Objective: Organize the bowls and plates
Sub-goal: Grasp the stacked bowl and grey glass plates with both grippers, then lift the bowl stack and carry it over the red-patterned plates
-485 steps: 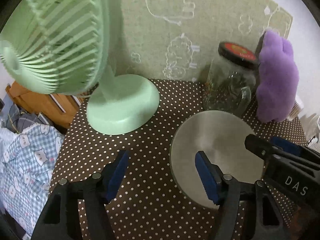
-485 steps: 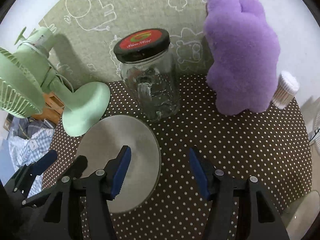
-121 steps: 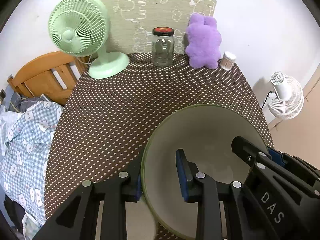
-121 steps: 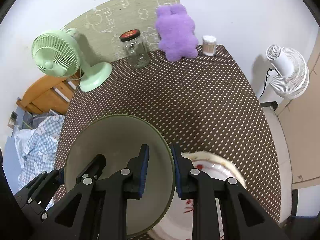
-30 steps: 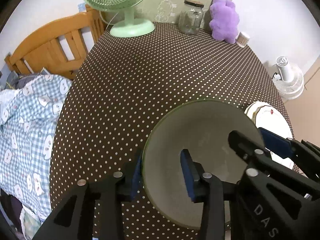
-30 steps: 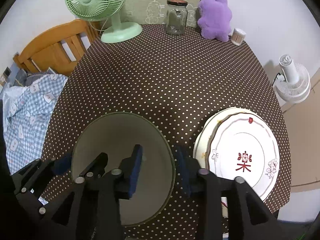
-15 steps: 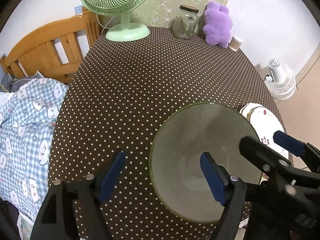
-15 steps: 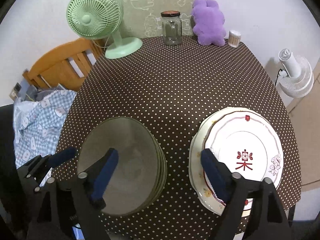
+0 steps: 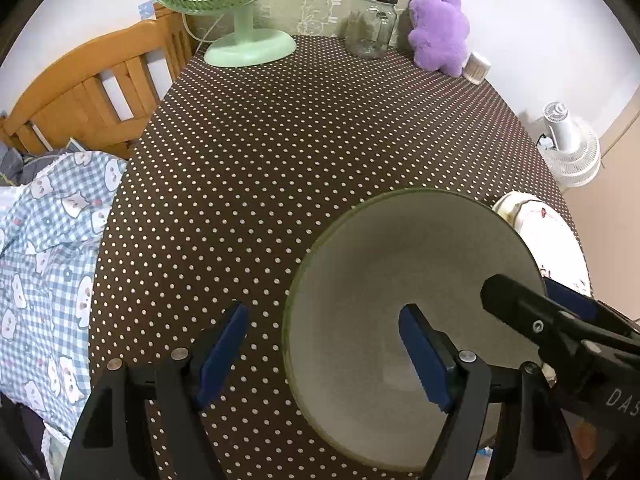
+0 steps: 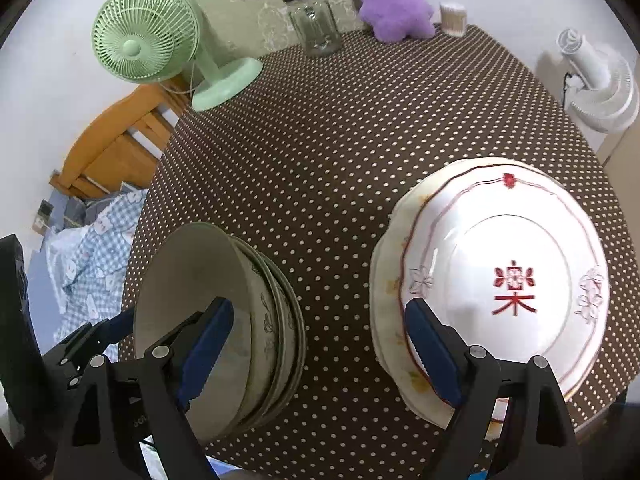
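Note:
A grey bowl with a green rim [image 9: 400, 272] sits on top of a stack of bowls [image 10: 264, 320] near the table's front edge. My left gripper [image 9: 324, 354] is open, and its fingers straddle the bowl's left rim without touching it. My right gripper [image 10: 318, 346] is open above the bare cloth between the bowls and a stack of white plates [image 10: 500, 280]; the top plate bears a red mark. One of the right gripper's fingers [image 9: 520, 312] shows over the bowl's right side in the left wrist view.
The table wears a brown dotted cloth [image 9: 300, 152]. At its far end stand a green fan [image 10: 148, 40], a glass jar [image 10: 316, 28], a purple plush toy [image 10: 392, 0] and a small tub [image 10: 454, 18]. A wooden frame [image 9: 100, 88] and checked bedding [image 9: 40, 240] lie left; a white fan [image 10: 600, 84] stands right.
Both grippers opened and let go of the bowl, which now rests on the bowl stack. The right gripper has shifted to the right, toward the plates.

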Tool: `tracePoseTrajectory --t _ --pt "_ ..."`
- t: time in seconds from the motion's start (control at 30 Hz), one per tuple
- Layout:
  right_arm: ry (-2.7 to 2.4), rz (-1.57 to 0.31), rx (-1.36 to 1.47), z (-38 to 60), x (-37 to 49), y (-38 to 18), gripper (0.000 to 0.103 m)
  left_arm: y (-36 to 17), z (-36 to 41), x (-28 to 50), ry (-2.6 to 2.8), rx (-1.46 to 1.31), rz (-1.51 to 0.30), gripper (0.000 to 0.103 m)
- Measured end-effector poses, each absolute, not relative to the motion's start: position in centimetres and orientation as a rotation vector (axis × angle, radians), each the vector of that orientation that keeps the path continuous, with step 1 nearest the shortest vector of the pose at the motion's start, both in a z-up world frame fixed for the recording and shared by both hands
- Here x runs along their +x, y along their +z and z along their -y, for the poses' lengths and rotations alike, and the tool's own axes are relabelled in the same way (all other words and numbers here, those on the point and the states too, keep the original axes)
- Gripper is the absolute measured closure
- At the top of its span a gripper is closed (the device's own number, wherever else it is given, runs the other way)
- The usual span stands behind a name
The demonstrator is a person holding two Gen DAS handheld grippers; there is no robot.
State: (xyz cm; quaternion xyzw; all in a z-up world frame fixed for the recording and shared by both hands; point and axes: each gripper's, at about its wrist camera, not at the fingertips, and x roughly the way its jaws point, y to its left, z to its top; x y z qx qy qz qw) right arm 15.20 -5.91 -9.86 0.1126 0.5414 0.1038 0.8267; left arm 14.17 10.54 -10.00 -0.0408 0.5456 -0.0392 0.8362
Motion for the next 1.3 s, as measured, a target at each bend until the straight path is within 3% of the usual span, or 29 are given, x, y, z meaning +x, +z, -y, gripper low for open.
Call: tracePoseTrajectory --t 0.13,0.5,0.8,0.93,1.0,1.3 --pt "0.249 -1.17 0.21 4.8 15.9 -10.4 0.016 -10.2 -11.1 14.5 -0.05 -0.08 -1.146 0.029" --pt "0.25 -1.281 0.201 3.4 17.1 -12.4 0.05 -11.5 -10.5 14.6 -0.073 -0.076 -1.191 0.047" --pt "0.231 -1.305 0.233 2.6 17.5 -12.9 0.054 -11.6 -10.0 15.0 -0.13 -0.079 -1.184 0.049" --pt "0.235 -1.297 0.223 1.6 17.6 -12.8 0.066 -11.6 -9.8 15.2 -0.161 -0.068 -1.174 0.055" --pt "0.227 -1.289 0.207 1.1 17.6 -12.7 0.066 -11.5 -9.6 15.2 -0.177 -0.062 -1.169 0.059" --pt "0.198 -1.288 0.234 1.0 17.3 -12.5 0.066 -11.3 -10.1 14.8 -0.197 -0.09 -1.183 0.06"
